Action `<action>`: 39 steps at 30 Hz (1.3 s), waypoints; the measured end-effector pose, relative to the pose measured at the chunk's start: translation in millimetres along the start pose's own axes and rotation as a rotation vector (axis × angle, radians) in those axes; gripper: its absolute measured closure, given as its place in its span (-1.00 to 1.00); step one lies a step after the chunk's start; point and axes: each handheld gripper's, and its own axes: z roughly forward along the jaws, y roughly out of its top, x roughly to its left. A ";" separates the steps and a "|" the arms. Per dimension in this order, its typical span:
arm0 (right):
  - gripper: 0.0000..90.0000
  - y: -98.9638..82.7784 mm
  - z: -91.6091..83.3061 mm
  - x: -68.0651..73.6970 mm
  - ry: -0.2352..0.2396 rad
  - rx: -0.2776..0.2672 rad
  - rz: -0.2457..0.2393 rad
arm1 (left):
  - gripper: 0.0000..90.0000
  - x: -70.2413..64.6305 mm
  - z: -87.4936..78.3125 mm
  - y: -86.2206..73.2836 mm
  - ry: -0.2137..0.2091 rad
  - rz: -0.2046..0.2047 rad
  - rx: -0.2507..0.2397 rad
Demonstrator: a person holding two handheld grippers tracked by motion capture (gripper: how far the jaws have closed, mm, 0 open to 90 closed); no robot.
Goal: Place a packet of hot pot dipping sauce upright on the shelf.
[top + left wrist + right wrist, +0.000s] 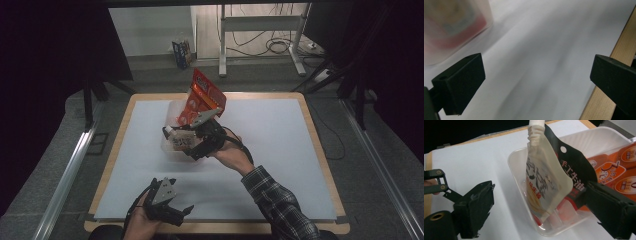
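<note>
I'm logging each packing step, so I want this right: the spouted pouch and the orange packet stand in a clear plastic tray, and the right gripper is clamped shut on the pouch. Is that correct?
Not quite. The right gripper is open, not clamped: in the right gripper view its jaws stand wide apart on either side of the spouted pouch. The pouch and the orange packet do stand in the clear plastic tray.

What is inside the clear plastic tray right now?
In the clear plastic tray stand a pale spouted pouch, a black packet behind it and an orange snack bag. Something red shows through the front wall; the pouches hide what it is.
</note>
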 end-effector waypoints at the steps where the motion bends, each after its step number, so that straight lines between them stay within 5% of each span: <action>1: -0.85 -0.7 -0.5 0.0 -0.002 -0.001 -0.001 | -1.00 0.0 0.0 0.0 -0.001 0.000 -0.001; 26: -0.99 -36.4 -16.2 0.2 -0.036 -0.032 0.055 | -1.00 -1.1 1.2 -0.1 0.000 0.009 0.001; 39: -1.00 -51.5 -21.1 2.2 -0.036 -0.026 0.031 | -1.00 -1.2 0.3 -0.2 0.001 0.013 -0.004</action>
